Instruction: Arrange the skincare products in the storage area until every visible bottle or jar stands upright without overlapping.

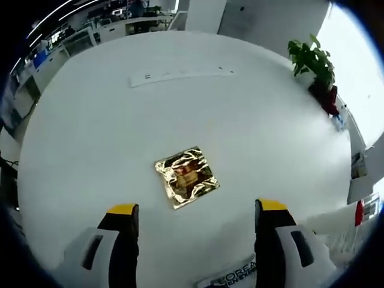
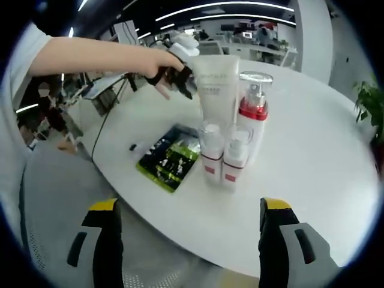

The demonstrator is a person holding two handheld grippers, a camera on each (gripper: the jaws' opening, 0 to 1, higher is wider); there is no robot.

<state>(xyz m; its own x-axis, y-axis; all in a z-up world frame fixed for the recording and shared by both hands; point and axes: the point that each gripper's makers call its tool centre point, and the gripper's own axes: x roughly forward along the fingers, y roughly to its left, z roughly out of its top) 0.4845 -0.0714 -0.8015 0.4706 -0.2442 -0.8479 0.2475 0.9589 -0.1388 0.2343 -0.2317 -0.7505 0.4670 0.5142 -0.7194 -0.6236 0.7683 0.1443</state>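
On the white tabletop (image 1: 90, 138), in the left gripper view, a crumpled gold foil sachet (image 1: 186, 177) lay flat between and beyond the left tongs (image 1: 198, 213), whose jaws stood apart and empty; a white L'Oréal-lettered pack (image 1: 231, 278) peeked in at the bottom edge. In the right gripper view, the right tongs (image 2: 191, 210) were likewise apart, holding nothing. Ahead stood a tall white tube (image 2: 215, 84), a red-collared pump bottle (image 2: 252, 117) and two small clear-capped bottles (image 2: 223, 155), all upright and clustered touching. A green-black sachet (image 2: 169, 157) lay flat beside them. I'd close gently on one small bottle, low, to separate it without toppling neighbours. What the bottles held I couldn't tell.
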